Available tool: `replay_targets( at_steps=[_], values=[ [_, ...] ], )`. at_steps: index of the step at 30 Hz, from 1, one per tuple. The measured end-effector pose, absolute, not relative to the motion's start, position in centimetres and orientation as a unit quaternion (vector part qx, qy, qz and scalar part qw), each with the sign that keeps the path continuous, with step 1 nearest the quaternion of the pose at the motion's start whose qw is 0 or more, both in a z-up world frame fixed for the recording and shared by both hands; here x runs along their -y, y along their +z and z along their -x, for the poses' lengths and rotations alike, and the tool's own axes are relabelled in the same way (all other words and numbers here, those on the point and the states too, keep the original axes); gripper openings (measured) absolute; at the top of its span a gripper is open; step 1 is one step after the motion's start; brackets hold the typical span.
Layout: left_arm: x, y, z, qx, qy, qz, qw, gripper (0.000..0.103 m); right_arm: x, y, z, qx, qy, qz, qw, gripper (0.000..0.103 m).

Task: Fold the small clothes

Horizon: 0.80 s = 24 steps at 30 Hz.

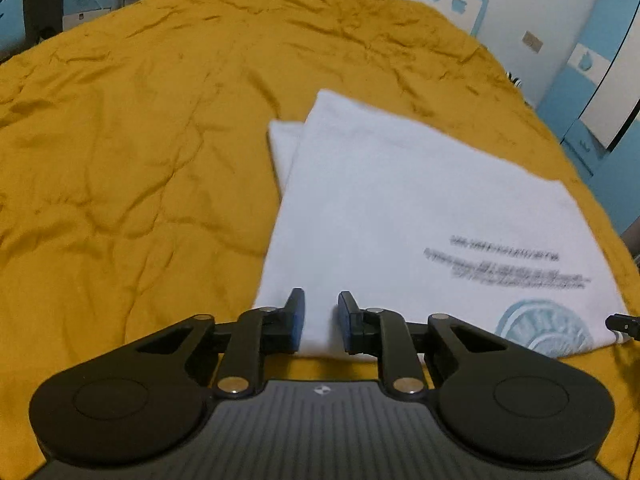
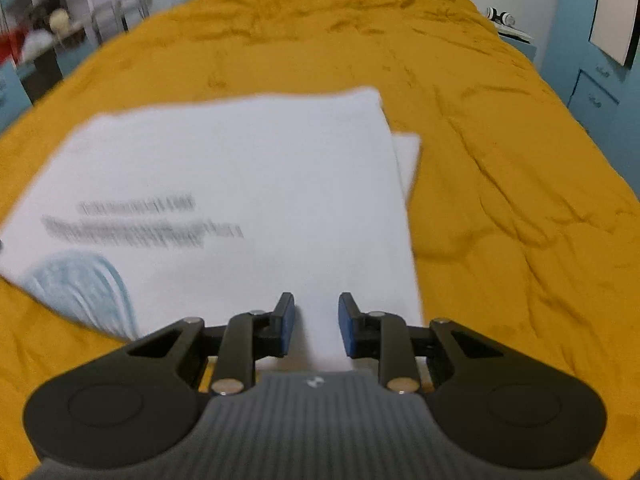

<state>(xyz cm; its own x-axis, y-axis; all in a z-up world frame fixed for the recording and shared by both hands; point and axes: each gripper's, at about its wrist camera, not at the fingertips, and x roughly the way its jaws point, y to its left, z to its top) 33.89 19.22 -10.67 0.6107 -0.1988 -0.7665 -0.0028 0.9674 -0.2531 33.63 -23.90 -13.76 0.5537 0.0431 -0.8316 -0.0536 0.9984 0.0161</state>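
Observation:
A white T-shirt [image 1: 384,200] with dark printed text and a pale blue round emblem lies folded flat on the mustard bedspread [image 1: 132,152]; a lower layer sticks out at its far corner. It also shows in the right wrist view [image 2: 248,184]. My left gripper [image 1: 321,320] is open and empty over the shirt's near left edge. My right gripper [image 2: 316,322] is open and empty over the shirt's near right edge. The tip of the right gripper shows at the far right of the left wrist view [image 1: 622,323].
The bedspread [image 2: 500,200] is wrinkled and spreads wide around the shirt. Blue cabinets [image 1: 592,92] and a white wall stand right of the bed. Shelves and clutter [image 2: 44,36] stand at the back left.

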Motion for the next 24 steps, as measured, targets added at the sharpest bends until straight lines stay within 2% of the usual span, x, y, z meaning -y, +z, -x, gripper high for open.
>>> replay_targets(
  at_steps=[4,9,12,13,15,22,24],
  values=[
    [-19.8,-11.9,-33.7,-0.442,-0.044,0.117,0.888,0.010,23.9,-14.9,-33.1,-0.466,0.026,0.029,0.884,0.017],
    [-19.9,-11.1,-33.2,-0.443,-0.035,0.116,0.888,0.010,24.7,-14.4,-33.0,-0.475,0.026,0.014,0.880,0.017],
    [-20.2,-9.7,-32.4,-0.436,-0.040,0.143,0.888,0.016,24.8,-12.9,-33.0,-0.485,0.019,0.014,0.874,0.019],
    [-20.2,-9.1,-32.2,-0.427,-0.047,0.148,0.891,0.021,24.7,-12.2,-32.9,-0.484,0.020,0.021,0.875,0.025],
    [-19.5,-7.7,-32.2,-0.410,-0.060,0.144,0.899,0.024,24.5,-10.8,-32.6,-0.474,0.030,0.037,0.879,0.034],
    [-15.7,-4.6,-34.1,-0.372,-0.089,0.110,0.917,0.043,26.3,-6.3,-33.5,-0.438,0.030,0.013,0.898,0.053],
    [-14.4,-4.6,-34.9,-0.361,-0.082,0.097,0.924,0.053,27.0,-5.8,-34.2,-0.430,0.021,0.004,0.902,0.056]
  ],
)
